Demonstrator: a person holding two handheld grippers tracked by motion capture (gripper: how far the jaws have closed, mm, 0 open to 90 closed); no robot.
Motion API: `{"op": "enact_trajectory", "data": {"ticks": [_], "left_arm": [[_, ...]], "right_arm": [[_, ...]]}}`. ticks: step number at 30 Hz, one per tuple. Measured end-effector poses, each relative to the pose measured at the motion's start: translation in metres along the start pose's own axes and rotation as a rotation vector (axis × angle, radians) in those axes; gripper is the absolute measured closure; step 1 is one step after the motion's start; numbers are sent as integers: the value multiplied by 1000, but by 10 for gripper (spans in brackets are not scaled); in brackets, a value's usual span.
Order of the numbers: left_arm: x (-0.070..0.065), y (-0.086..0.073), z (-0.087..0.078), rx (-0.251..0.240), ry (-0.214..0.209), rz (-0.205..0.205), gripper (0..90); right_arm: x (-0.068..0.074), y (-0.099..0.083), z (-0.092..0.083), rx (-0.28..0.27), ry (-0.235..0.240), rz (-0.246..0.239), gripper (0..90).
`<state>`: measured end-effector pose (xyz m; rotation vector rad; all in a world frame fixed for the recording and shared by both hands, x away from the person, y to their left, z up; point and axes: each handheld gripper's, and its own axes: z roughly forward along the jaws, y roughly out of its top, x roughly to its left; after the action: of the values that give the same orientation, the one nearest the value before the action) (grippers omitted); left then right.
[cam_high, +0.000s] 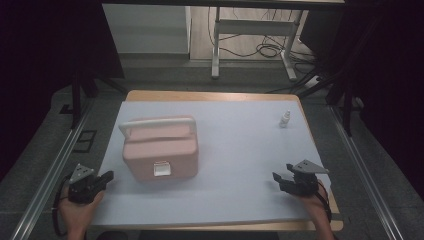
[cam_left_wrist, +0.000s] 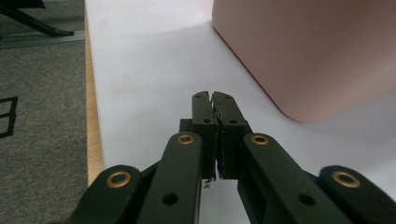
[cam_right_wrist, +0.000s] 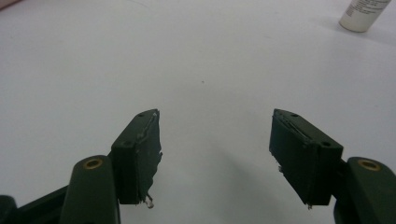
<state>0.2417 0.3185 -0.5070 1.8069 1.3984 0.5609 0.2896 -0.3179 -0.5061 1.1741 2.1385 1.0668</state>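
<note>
The pink case sits latched and untouched left of centre on the white mat; nothing's begun. Left gripper just beside it, jaws pressed together, empty; right gripper spread, well apart

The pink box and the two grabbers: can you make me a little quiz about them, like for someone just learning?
1. True or false: the left gripper has its jaws shut with nothing between them.
2. Which thing stands nearer the right gripper: A) the pink box, B) the small white bottle?
3. Fill in: the box's white handle is at its ____ , and its white latch is on the side facing the person.

Key
1. True.
2. B.
3. Top.
</note>
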Motion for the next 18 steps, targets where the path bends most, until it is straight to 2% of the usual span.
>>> {"op": "enact_trajectory", "data": {"ticks": [5, 10, 18], "left_arm": [[4, 14, 8, -1, -14, 1, 891], [1, 32, 20, -6, -41, 18, 892], [0, 53, 39, 21, -67, 29, 891]], "right_arm": [[2, 0, 2, 9, 7, -7, 341], [0, -1, 2, 8, 5, -3, 342], [-4, -3, -1, 3, -4, 10, 344]]}}
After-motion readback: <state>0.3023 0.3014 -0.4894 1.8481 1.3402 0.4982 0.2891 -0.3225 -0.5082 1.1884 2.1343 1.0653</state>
